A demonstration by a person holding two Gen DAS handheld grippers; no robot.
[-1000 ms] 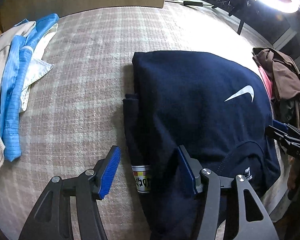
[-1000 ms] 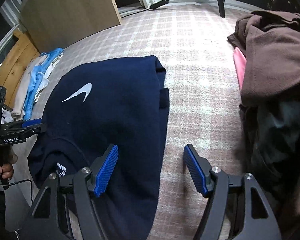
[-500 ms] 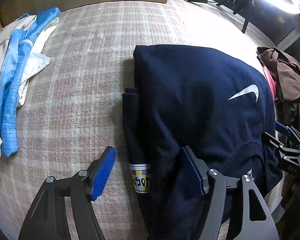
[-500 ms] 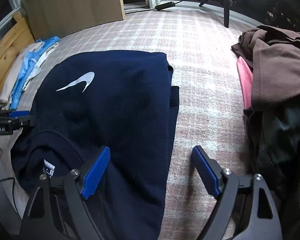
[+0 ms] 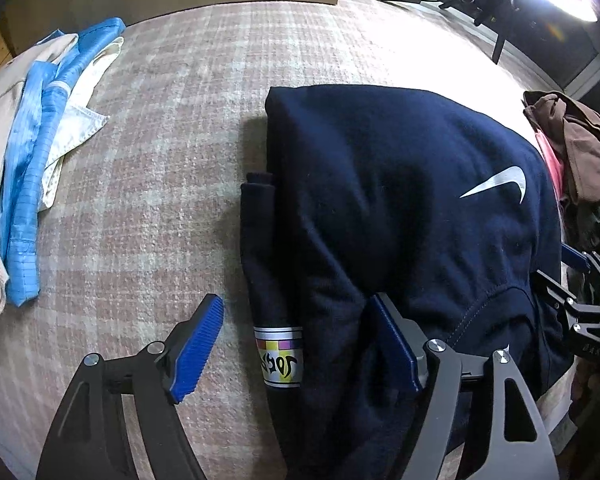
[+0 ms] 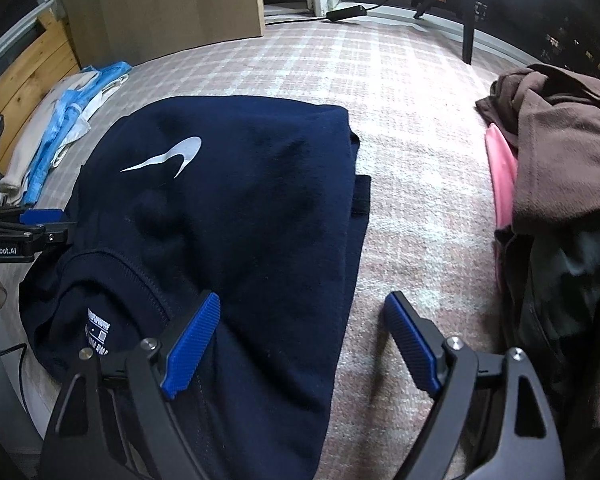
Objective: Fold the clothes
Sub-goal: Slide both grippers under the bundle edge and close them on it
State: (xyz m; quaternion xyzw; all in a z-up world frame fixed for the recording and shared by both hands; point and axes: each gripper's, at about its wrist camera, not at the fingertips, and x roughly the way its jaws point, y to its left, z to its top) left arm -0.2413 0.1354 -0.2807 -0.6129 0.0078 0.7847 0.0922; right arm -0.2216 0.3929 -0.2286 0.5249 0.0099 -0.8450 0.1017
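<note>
1. The navy sweatshirt (image 5: 400,208) lies folded on the plaid cover (image 5: 172,152), filling the centre and right of the left wrist view; its white swoosh (image 5: 496,184) sits right of centre
2. In the right wrist view the sweatshirt fills the centre and lower left, with the collar and neck label (image 6: 96,330) at lower left
3. A folded sleeve sticks out along the sweatshirt's left edge in the left view, ending in a cuff with a colourful band (image 5: 280,356) at lower centre
4. The left gripper (image 5: 296,348) is at the bottom of its frame, jaws opening; the sleeve and cuff lie between them, with the left pad clear of the fabric and the right pad over the sweatshirt, so nothing is gripped
5. The right gripper (image 6: 304,344) is at the bottom of its frame, jaws spread wide and released; the sweatshirt's right edge lies between them, unpressed
6. Pale and blue clothes (image 5: 24,168) lie at the upper left of both views
7. A brown garment (image 6: 560,152) heaps over a pink one (image 6: 500,176) at the right edge, apart from the sweatshirt
</note>
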